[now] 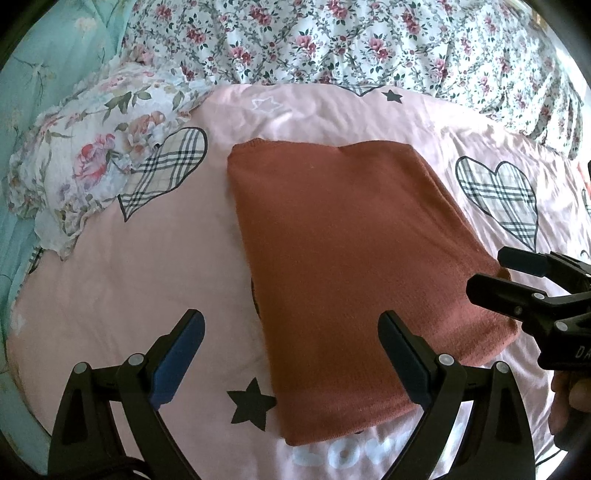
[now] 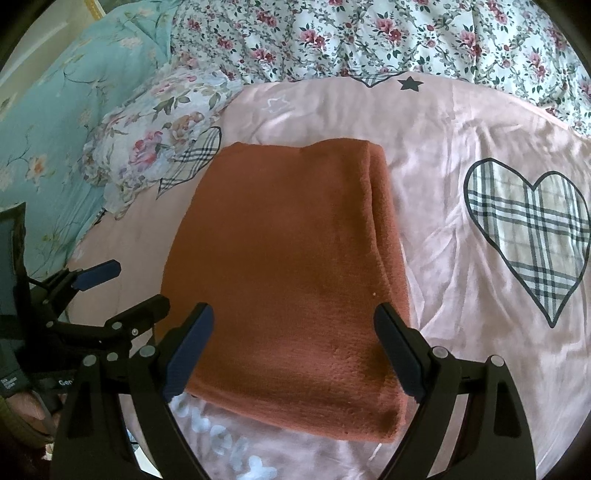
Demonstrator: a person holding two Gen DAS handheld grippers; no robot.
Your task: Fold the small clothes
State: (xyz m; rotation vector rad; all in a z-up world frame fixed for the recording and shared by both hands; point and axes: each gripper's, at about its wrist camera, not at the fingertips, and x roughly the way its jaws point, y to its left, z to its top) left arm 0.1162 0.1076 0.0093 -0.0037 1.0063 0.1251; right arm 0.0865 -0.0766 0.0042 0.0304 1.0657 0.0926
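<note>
On the pink sheet (image 2: 461,155) lies a folded rust garment (image 2: 284,266), both claws agape.

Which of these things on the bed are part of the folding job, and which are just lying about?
Part of the job:
- rust-brown knitted garment, folded into a rectangle
- left gripper, open
- right gripper, open

Just lying about:
- pink bedsheet with plaid hearts
- floral pillow
- white rose-print quilt
- teal flowered cloth
</note>
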